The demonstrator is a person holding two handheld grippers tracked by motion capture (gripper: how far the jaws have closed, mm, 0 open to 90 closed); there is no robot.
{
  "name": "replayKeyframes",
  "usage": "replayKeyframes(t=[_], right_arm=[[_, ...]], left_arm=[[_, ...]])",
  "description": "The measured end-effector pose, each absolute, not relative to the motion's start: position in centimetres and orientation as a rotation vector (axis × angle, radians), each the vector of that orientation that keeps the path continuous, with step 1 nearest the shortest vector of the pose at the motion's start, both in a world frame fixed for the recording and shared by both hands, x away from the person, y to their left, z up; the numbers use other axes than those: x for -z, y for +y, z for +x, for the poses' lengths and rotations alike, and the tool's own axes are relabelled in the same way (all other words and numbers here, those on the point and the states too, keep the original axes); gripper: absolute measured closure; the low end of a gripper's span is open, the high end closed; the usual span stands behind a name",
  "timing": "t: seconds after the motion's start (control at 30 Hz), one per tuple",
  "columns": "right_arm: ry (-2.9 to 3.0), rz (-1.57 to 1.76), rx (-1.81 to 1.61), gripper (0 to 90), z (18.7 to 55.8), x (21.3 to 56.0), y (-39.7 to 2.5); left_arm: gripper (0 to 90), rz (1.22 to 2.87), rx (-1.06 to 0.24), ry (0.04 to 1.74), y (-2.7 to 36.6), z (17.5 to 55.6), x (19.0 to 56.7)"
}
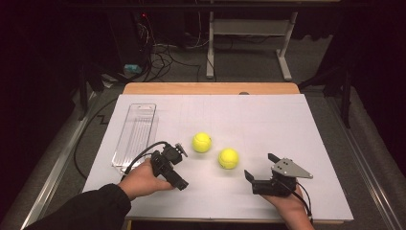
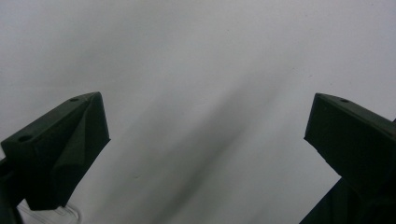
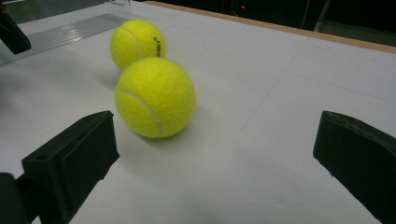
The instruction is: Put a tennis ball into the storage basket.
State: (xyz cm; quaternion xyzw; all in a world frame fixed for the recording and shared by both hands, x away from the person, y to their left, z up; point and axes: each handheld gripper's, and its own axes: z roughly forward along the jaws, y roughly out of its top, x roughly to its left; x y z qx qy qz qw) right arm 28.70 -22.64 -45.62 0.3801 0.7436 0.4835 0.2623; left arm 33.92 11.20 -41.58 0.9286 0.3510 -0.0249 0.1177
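Note:
Two yellow tennis balls lie on the white table sheet (image 1: 268, 120), one (image 1: 202, 142) a little farther off than the other (image 1: 228, 158). My right gripper (image 1: 261, 166) rests low at the front right, open, its jaws facing the nearer ball (image 3: 155, 97), with the farther ball (image 3: 138, 42) behind it. Nothing sits between the right gripper's (image 3: 215, 135) jaws. My left gripper (image 1: 174, 167) is held just left of the balls, tipped toward the sheet. The left gripper (image 2: 208, 126) is open over bare white surface.
A clear plastic tray (image 1: 135, 134) lies lengthwise at the left of the sheet, close behind the left hand; it is also in the right gripper view (image 3: 70, 32). The wooden table edge (image 1: 210, 88) runs along the back. Cables and a desk frame stand on the floor beyond.

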Motion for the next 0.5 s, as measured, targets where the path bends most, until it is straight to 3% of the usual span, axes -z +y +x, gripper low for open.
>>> replayKeyframes(t=[0.5], right_arm=[[2.145, 0.983, -1.316, 0.0, 31.2, 45.6, -18.6]], left_arm=[[0.5, 2.734, 0.093, 1.023, 10.8, 33.8, 41.8]])
